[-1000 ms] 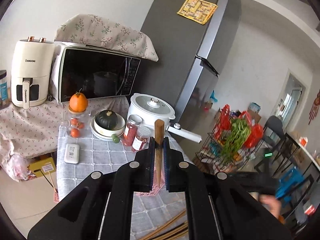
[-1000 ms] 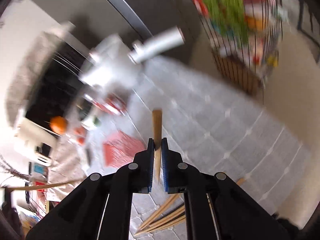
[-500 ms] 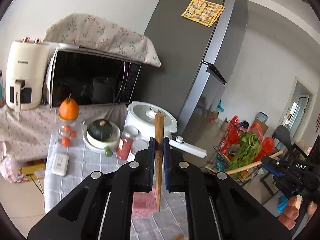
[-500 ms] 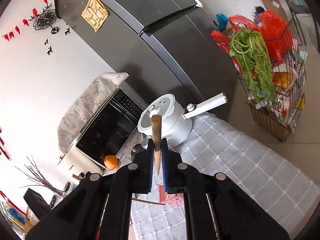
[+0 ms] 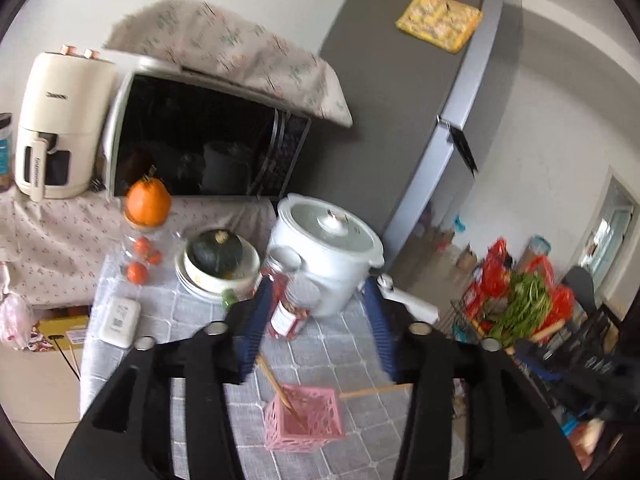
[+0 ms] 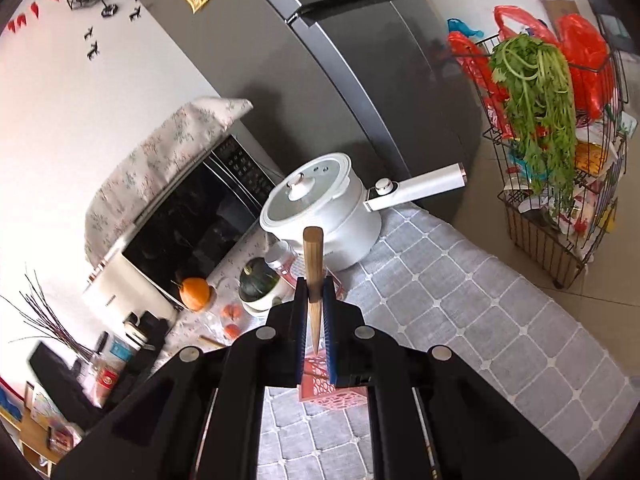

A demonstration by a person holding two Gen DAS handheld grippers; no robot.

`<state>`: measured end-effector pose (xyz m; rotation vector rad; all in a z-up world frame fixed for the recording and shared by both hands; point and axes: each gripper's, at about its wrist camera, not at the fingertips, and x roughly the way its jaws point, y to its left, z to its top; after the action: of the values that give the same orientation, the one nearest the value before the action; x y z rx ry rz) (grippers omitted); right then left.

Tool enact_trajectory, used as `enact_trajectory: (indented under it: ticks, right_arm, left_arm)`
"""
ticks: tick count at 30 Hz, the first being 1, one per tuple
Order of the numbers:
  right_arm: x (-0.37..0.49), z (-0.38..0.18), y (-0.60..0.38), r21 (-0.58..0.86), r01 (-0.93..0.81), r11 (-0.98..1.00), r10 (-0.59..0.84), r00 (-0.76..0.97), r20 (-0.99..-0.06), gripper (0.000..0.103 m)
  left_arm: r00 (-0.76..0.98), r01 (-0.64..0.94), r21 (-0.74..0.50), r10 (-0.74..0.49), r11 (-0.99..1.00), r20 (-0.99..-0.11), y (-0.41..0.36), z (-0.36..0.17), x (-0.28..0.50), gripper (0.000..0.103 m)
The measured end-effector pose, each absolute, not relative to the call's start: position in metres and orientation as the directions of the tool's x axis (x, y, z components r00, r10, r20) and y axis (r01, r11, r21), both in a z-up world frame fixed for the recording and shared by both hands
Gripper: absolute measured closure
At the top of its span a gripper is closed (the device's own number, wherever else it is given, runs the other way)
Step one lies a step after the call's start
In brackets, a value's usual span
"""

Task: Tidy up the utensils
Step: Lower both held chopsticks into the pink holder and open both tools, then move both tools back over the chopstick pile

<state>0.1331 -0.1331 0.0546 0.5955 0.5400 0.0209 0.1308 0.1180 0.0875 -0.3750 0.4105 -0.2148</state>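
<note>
A pink lattice basket (image 5: 305,417) stands on the grey checked tablecloth (image 5: 192,320). One wooden chopstick (image 5: 276,385) leans inside it. My left gripper (image 5: 316,320) is open and empty above the basket. A second chopstick (image 5: 376,391) shows to the right of the basket, held by the right gripper. In the right wrist view my right gripper (image 6: 314,312) is shut on that wooden chopstick (image 6: 313,276), which points up between the fingers. The pink basket (image 6: 332,390) sits just under the fingers, partly hidden.
A white electric pot (image 5: 326,248) with a long handle, red-filled jars (image 5: 290,312), a bowl with a dark squash (image 5: 218,254), oranges (image 5: 147,202) and a white box (image 5: 120,322) stand behind the basket. Microwave (image 5: 200,144), fridge (image 6: 360,60) and a wire rack of greens (image 6: 548,152) surround the table.
My left gripper has opened and let its chopstick go into the pink basket. The right gripper has moved over the basket, still holding its chopstick.
</note>
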Motion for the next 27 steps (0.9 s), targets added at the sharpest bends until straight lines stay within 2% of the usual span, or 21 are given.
enact_trajectory:
  ticks: [2, 12, 15, 17, 18, 19, 20, 23, 25, 27]
  right_arm:
    - [0.137, 0.051, -0.131, 0.538, 0.141, 0.831, 0.172, 0.854, -0.490, 0.095]
    - [0.162, 0.032, -0.110, 0.496, 0.147, 0.856, 0.170, 0.826, -0.537, 0.095]
    - [0.179, 0.022, -0.101, 0.475, 0.121, 0.872, 0.187, 0.814, -0.550, 0.091]
    - [0.184, 0.017, -0.098, 0.466, 0.120, 0.877, 0.185, 0.810, -0.556, 0.075]
    - [0.183, 0.016, -0.099, 0.471, 0.123, 0.874, 0.183, 0.813, -0.552, 0.057]
    - [0.182, 0.016, -0.100, 0.477, 0.133, 0.869, 0.174, 0.820, -0.546, 0.049]
    - [0.180, 0.016, -0.101, 0.475, 0.139, 0.869, 0.166, 0.822, -0.544, 0.047]
    - [0.168, 0.021, -0.106, 0.457, 0.173, 0.872, 0.114, 0.837, -0.535, 0.031]
    - [0.156, 0.022, -0.114, 0.452, 0.213, 0.866, 0.065, 0.848, -0.526, 0.016]
    - [0.142, 0.022, -0.125, 0.435, 0.253, 0.864, 0.023, 0.844, -0.536, 0.013]
  left_arm:
    - [0.905, 0.113, -0.404, -0.262, 0.908, -0.334, 0.123, 0.093, 0.125, 0.043]
    - [0.904, 0.099, -0.389, -0.246, 0.916, -0.350, 0.127, 0.101, 0.120, 0.042]
    - [0.895, 0.093, -0.387, -0.248, 0.917, -0.372, 0.127, 0.098, 0.123, 0.040]
    - [0.890, 0.090, -0.386, -0.248, 0.918, -0.382, 0.127, 0.097, 0.124, 0.036]
    - [0.890, 0.089, -0.384, -0.246, 0.919, -0.383, 0.127, 0.097, 0.123, 0.035]
    - [0.890, 0.088, -0.382, -0.245, 0.920, -0.384, 0.126, 0.098, 0.122, 0.034]
    - [0.890, 0.089, -0.377, -0.243, 0.922, -0.385, 0.125, 0.099, 0.121, 0.032]
    - [0.888, 0.087, -0.366, -0.239, 0.927, -0.394, 0.122, 0.100, 0.118, 0.026]
    - [0.881, 0.085, -0.356, -0.237, 0.931, -0.410, 0.117, 0.099, 0.116, 0.022]
    - [0.869, 0.089, -0.352, -0.245, 0.932, -0.429, 0.112, 0.096, 0.114, 0.018]
